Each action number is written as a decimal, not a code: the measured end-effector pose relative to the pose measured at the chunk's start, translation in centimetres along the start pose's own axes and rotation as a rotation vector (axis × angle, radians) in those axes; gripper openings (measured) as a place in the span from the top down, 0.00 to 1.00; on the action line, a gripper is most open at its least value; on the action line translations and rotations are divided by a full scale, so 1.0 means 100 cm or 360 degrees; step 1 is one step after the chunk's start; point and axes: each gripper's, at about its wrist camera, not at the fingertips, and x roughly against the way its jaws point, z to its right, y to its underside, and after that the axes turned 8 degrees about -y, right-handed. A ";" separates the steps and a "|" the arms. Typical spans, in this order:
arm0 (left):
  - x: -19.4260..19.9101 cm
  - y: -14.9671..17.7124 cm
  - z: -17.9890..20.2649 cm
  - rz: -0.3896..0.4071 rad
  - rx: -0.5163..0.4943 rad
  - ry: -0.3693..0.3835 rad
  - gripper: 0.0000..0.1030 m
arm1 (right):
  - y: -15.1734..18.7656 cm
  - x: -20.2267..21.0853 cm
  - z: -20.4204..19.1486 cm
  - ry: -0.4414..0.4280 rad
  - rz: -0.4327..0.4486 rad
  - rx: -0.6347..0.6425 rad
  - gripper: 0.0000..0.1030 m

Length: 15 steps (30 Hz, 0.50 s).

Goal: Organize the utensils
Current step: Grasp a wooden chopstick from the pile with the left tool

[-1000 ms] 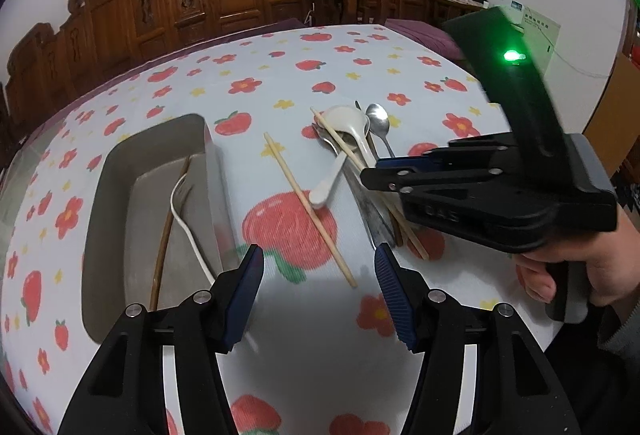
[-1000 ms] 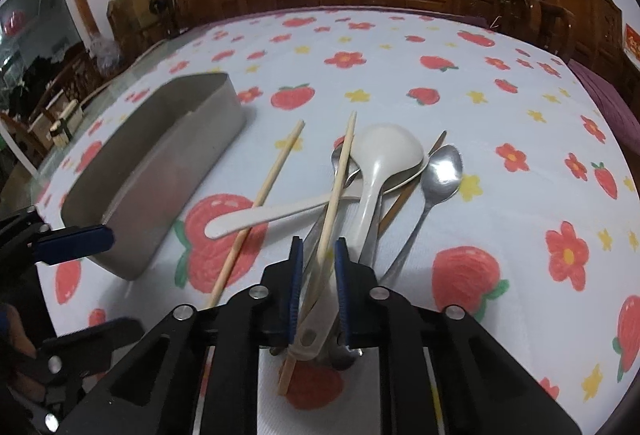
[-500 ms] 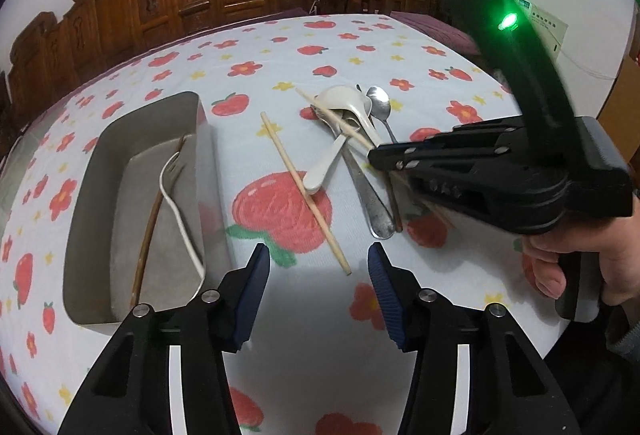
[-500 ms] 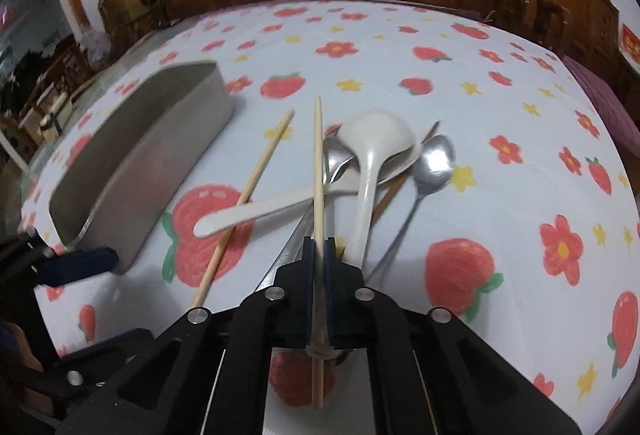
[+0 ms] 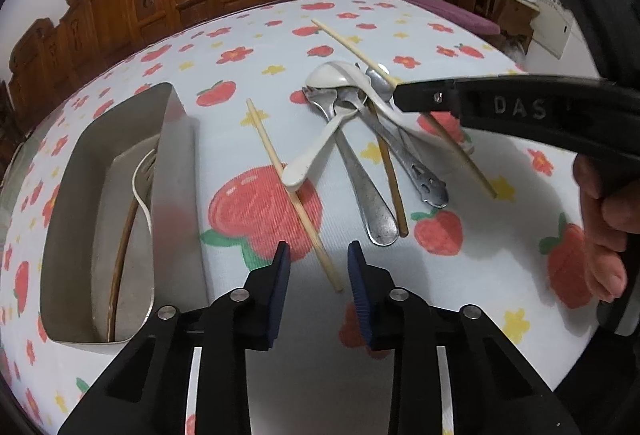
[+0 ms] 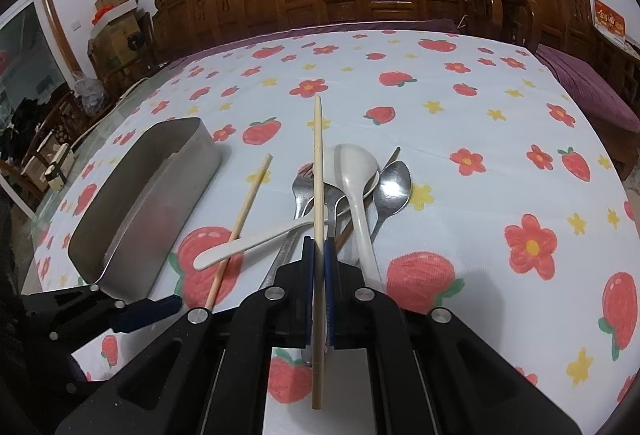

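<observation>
Chopstick (image 6: pixel 318 171) now lifted off the pile, left tool (image 5: pixel 316 275) closing.

The right gripper (image 6: pixel 316 247) is lifting its clamped chopstick (image 6: pixel 317 171) off the pile, while the left gripper (image 5: pixel 316 257) is descending, jaws closing, astride another chopstick (image 5: pixel 294 195).

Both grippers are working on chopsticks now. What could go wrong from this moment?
The right gripper pinches its chopstick near one end, so it may swivel or slip. The left gripper is closing around the other chopstick, which lies under the white spoon; lifting could drag that spoon and disturb the pile.
</observation>
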 end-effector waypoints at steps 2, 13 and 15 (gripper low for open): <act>-0.005 0.001 0.001 -0.0027 -0.0001 -0.0016 0.78 | 0.000 0.001 -0.001 0.0000 0.0005 0.0003 0.94; 0.003 0.004 -0.015 -0.0032 0.0072 -0.0003 0.96 | 0.003 0.005 -0.005 0.0012 0.0010 0.0020 0.94; 0.008 0.003 -0.019 -0.0020 0.0084 0.0000 0.96 | 0.005 0.006 -0.007 0.0013 0.0012 0.0026 0.94</act>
